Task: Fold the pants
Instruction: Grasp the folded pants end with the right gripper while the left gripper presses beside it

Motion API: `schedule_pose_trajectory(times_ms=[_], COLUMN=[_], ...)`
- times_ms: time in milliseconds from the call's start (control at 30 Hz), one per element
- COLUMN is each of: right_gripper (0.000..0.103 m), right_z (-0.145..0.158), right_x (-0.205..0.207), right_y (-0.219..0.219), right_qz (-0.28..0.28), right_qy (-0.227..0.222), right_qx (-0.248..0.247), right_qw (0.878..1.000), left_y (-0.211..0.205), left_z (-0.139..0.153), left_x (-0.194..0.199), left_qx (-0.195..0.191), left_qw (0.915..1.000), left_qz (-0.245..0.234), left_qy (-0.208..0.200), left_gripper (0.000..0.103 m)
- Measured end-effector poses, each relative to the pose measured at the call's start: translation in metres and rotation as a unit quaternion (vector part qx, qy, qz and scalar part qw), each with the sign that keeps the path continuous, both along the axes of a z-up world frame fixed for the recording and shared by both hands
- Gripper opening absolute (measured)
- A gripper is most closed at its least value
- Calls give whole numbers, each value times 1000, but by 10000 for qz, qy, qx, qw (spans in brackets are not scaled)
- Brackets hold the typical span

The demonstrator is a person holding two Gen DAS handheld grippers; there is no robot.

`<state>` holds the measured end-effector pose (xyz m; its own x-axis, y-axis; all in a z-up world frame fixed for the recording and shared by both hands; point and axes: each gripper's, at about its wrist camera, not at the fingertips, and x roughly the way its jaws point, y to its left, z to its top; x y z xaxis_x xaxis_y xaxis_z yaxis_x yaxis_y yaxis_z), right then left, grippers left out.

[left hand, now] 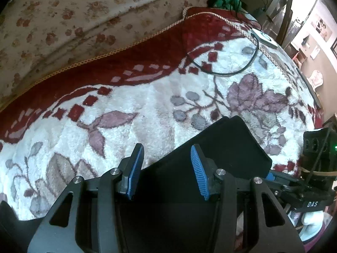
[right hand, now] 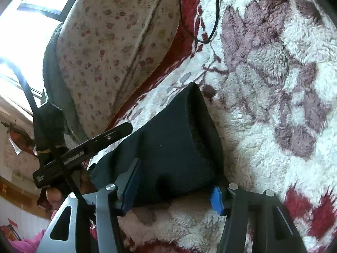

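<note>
Your folded black pants [left hand: 221, 158] lie as a compact bundle on the fluffy white-and-red floral blanket [left hand: 147, 97]. Your left gripper [left hand: 167, 168] stands wide above the bundle; your right gripper [right hand: 174, 187] stands wide astride its near edge. Close either too shallowly and you may catch only the top layer, so the fold could open.

You see the black pants [left hand: 212, 147] folded into a compact, flat bundle with layered edges at one side, lying on the fleecy floral blanket [left hand: 134, 97].
</note>
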<state>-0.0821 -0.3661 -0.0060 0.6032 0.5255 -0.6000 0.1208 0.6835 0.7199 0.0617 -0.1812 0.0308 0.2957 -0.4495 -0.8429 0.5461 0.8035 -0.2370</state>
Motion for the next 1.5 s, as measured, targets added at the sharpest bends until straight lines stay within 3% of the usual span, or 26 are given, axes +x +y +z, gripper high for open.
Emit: schedule_pose_trajectory(times_ms=[200,667,1067,1200,1500], right_gripper=[65,68,69,69,70], right_z=[-1,-1,1,0,0], right_x=[-1,-5,-7,-10,-9], right_y=[0,2,4,5,10], right_qz=[63,77,192,230,352], right_qy=[-134,-351,-407,-419,-507], right_qx=[128,209,260,324,333], right_qw=[9998,9991,9986,9983,9975], left_y=[-8,-47,-58,-64,-82], left_z=[-2,-10,-17,-18,-21], left_x=[6,14,19,19,19], left_qx=[11,284,39,1,121], left_qw=[9998,9888,9818,9784,9682], left_qz=[-152,-1426,-1792,-1941,-2413], left_qy=[137,326,629,709,651], left_gripper=[46,46,46,55,55])
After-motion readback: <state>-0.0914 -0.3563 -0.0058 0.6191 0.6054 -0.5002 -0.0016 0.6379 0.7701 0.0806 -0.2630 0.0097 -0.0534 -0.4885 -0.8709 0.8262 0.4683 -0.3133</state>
